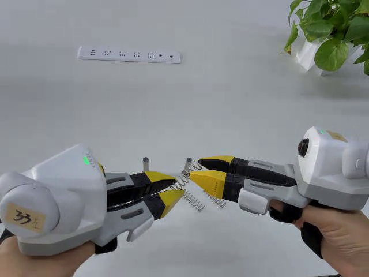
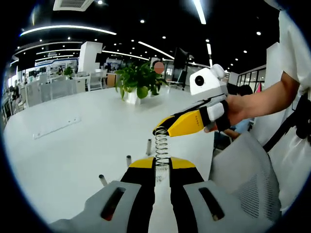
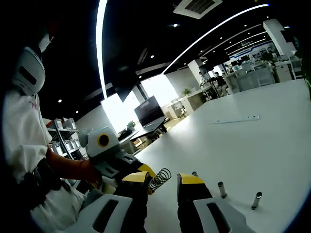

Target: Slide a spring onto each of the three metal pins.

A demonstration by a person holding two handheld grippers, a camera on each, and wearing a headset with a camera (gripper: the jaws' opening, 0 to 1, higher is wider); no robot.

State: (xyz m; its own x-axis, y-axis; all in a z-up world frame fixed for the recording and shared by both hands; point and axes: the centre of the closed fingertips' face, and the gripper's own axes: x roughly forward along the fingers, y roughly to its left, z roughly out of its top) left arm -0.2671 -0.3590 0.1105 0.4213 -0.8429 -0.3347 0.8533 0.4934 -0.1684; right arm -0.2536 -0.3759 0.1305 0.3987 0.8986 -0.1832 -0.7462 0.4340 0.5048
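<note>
My left gripper [image 1: 177, 187] comes in from the lower left and is shut on a small steel spring [image 1: 181, 180], which sticks out past its yellow tips. In the left gripper view the spring [image 2: 161, 144] stands straight up from between the jaws of the left gripper [image 2: 162, 163]. My right gripper [image 1: 195, 168] faces it from the right, open, with the spring's free end [image 3: 160, 178] between its yellow tips. Two upright metal pins [image 1: 146, 164] [image 1: 188, 164] stand just behind the grippers. The right gripper view has three pins [image 3: 222, 189] in a row. Two more springs [image 1: 194, 201] [image 1: 216, 200] lie on the table below the tips.
A white power strip [image 1: 129, 55] lies far back on the pale table [image 1: 230, 104]. A potted green plant [image 1: 331, 29] stands at the back right corner. A person's hands hold both grippers at the near edge.
</note>
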